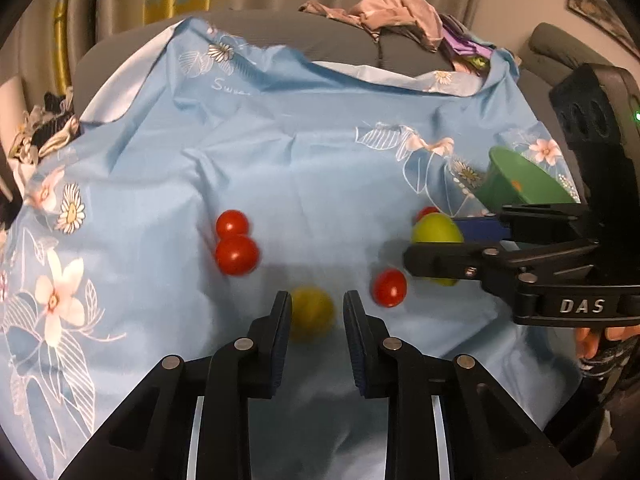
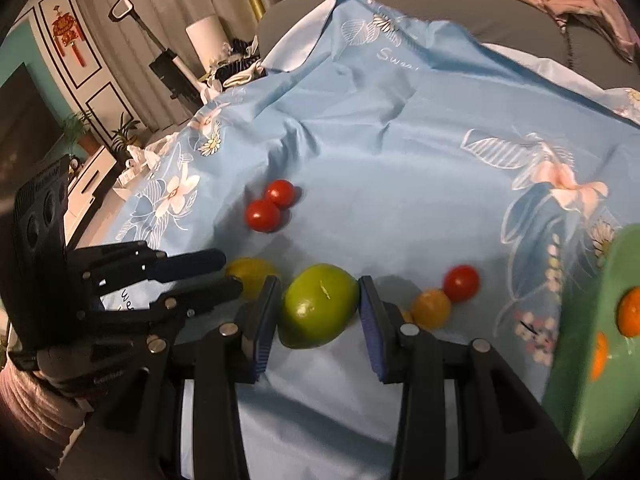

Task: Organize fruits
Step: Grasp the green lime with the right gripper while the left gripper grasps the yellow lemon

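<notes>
Green fruit (image 2: pixel 320 304): lies on the blue floral sheet (image 1: pixel 280 152), between the right gripper (image 2: pixel 320 312) jaws, which stand apart on either side without clear contact.
Yellow fruit (image 1: pixel 311 312): just ahead of the left gripper (image 1: pixel 316 320), jaws spread, holding nothing.
Green bowl (image 2: pixel 584 344): near the right edge; already holds orange pieces.
Loose: two touching red tomatoes (image 1: pixel 236 246), another (image 1: pixel 389 288), an orange fruit (image 2: pixel 431 308).
Progress: seems early; most fruit left outside.

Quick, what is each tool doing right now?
Left tool: open, around the yellow fruit, not gripping.
Right tool: open, straddling the green fruit.
</notes>
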A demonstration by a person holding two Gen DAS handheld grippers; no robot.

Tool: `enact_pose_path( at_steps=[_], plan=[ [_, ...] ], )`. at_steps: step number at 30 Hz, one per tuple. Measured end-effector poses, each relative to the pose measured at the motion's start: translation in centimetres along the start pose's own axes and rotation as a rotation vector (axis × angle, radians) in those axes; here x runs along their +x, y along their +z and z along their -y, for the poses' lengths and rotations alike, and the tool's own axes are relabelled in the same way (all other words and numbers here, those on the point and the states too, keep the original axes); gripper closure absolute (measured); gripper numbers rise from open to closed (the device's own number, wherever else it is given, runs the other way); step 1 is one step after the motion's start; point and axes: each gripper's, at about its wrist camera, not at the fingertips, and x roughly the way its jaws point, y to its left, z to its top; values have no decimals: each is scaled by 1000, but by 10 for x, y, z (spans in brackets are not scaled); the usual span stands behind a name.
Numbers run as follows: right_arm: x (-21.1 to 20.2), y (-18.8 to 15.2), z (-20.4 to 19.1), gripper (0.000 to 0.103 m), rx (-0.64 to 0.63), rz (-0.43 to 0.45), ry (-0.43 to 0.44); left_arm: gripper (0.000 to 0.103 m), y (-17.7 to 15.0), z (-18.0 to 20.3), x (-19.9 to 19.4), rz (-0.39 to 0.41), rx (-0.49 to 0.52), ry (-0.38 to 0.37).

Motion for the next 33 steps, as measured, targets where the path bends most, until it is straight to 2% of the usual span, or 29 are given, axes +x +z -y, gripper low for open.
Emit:
enact_pose_path(
  at_steps=[4, 10, 12, 19, 24, 33],
  plan=[
    [-10, -8, 6, 63, 17, 2, -9, 76, -1, 4, 5, -11, 17, -3],
    [-20, -14, 16, 63, 47, 21, -3, 74, -2, 1, 14, -44, 15, 32],
    [-20, -14, 17, 63, 50, 21, 0, 69, -4, 0, 18, -62, 18, 42],
    [-21, -13, 18, 63, 51, 31, 17, 68, -12, 7, 35, -136, 57, 48],
    [-30, -14, 18, 63, 58, 56, 10, 69, -10, 5, 28, -113, 14, 48],
    [-68, -21, 18, 63, 59, 127, -13, 69, 23, 40, -15, 19, 58, 10]
  ],
)
